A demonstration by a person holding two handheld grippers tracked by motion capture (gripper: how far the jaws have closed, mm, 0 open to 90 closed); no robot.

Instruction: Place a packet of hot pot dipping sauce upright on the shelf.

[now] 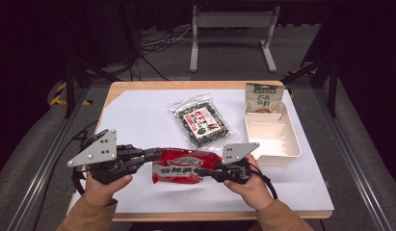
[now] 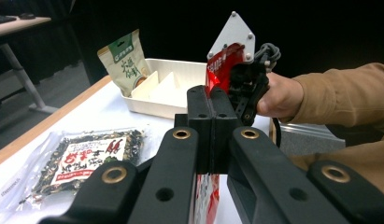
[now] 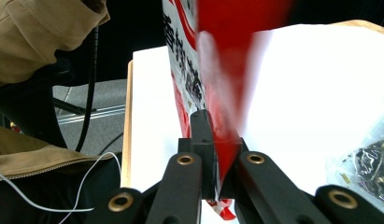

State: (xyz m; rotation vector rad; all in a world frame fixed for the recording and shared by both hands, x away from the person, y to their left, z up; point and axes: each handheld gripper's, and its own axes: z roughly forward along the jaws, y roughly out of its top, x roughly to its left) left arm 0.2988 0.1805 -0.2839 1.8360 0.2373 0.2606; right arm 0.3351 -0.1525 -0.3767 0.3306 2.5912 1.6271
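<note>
I had the red packet (image 1: 183,166) strung between both grippers, lifted just off the white sheet (image 1: 138,120) at the near edge of the table (image 1: 123,86). The left gripper (image 1: 154,154) had its fingers (image 2: 210,126) pressed together on one end seam, and the right gripper (image 1: 205,172) was pinching the opposite end, fingers (image 3: 203,140) closed on red film.

To do this carry well, I judged, both hands had to move as one and keep an even gap between them, so the film neither tore nor went slack. The tray (image 1: 294,144) sat off to the right, so the swing would need to go that way and clear its near wall before lowering. I would have kept the grip on the seams, not the belly, since the contents could shift.

The packet was glossy, crinkly plastic, flat and pillow-shaped, red with white lettering. The bean bag (image 1: 201,120) lay flat mid-sheet, clear film over dark lumpy contents. The green pouch (image 1: 264,98) leaned upright at the tray's far end, matte and stiff-looking. The tray itself was pale, smooth, hard, with slanted dividers.
</note>
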